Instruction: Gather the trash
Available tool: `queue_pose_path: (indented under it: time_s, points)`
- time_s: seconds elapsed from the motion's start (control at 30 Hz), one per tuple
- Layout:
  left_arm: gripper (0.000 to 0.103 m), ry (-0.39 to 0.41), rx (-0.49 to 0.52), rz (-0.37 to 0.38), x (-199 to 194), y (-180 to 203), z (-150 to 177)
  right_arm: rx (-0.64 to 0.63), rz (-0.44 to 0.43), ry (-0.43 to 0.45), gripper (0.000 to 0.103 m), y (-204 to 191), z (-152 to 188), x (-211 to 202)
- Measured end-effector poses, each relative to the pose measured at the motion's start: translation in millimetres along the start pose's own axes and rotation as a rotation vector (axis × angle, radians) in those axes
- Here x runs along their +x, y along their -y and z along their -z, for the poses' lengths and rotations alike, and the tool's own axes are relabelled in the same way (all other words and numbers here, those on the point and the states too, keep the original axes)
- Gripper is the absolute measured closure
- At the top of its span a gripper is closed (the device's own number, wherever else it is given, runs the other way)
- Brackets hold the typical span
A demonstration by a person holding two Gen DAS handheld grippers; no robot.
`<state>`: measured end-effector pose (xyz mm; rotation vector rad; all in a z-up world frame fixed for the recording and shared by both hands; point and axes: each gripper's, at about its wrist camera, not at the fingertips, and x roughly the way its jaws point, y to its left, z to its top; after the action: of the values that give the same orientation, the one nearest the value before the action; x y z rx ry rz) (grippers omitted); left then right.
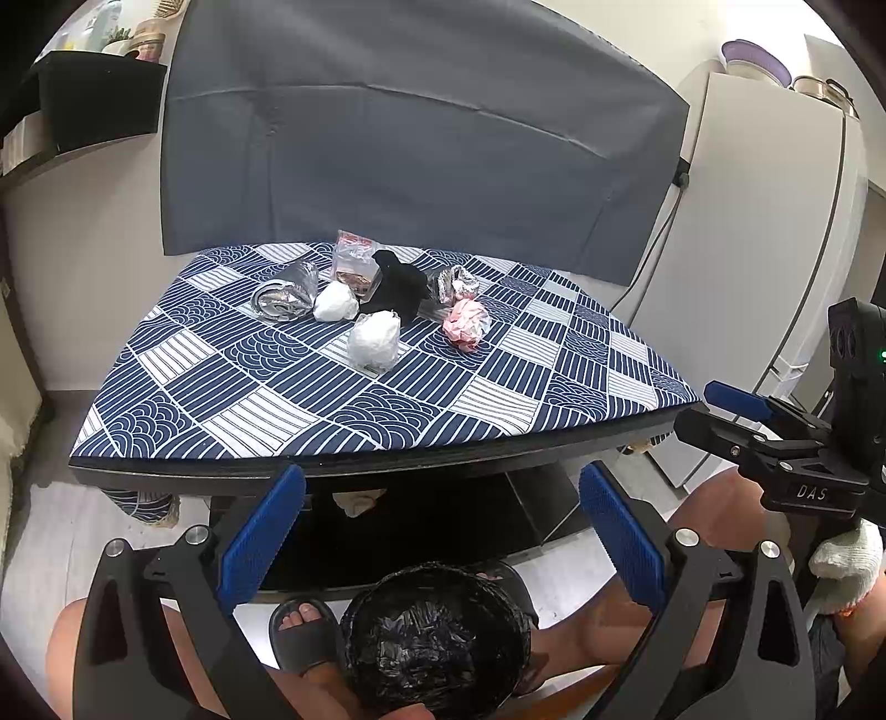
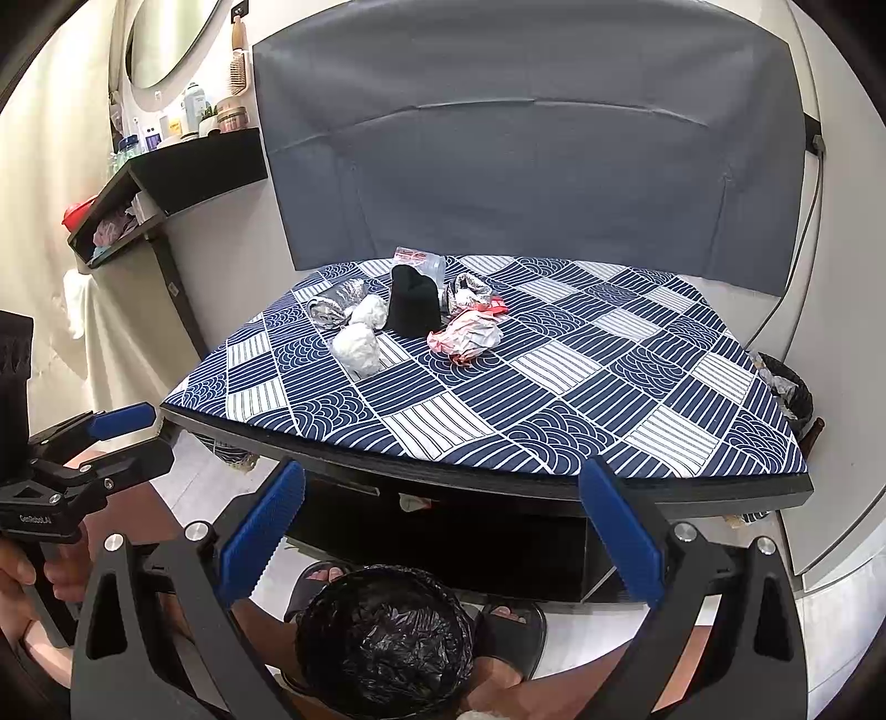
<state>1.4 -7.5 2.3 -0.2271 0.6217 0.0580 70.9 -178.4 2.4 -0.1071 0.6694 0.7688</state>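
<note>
Left wrist view shows the left gripper (image 1: pixel 440 545) and right gripper (image 2: pixel 440 545) both spread and empty above the lined bin (image 1: pixel 437 637) at bottom centre, seemingly staged to receive the crumpled trash (image 1: pixel 374 338) clustered mid-frame on the table (image 1: pixel 387 443).

A home room: a white fridge (image 1: pixel 775 232), a round mirror (image 2: pixel 166 39), and a toiletry-laden wall shelf (image 2: pixel 183 166).

Two white wads (image 1: pixel 336 302); two foil wads (image 1: pixel 285 299); one pink wad (image 1: pixel 467 324); one black cloth (image 1: pixel 400 288); one clear packet (image 1: pixel 354 260).
</note>
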Motion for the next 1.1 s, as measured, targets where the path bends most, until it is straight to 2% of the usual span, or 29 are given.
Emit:
queue_pose_path:
  time_s: [0.63, 0.93, 1.1]
  points:
    - [0.007, 0.015, -0.005, -0.001, -2.3, 2.5, -0.5, -0.003, 0.0, -0.001, 0.005, -0.4, -0.1, 0.5]
    - [0.007, 0.03, -0.045, 0.005, -2.2, -9.4, -6.4, 0.007, 0.002, -0.007, 0.005, 0.8, -0.1, 3.6]
    - [0.007, 0.027, -0.076, 0.014, 6.3, -22.3, -13.9, -0.006, -0.003, -0.017, 0.005, 3.8, -9.2, 19.1]
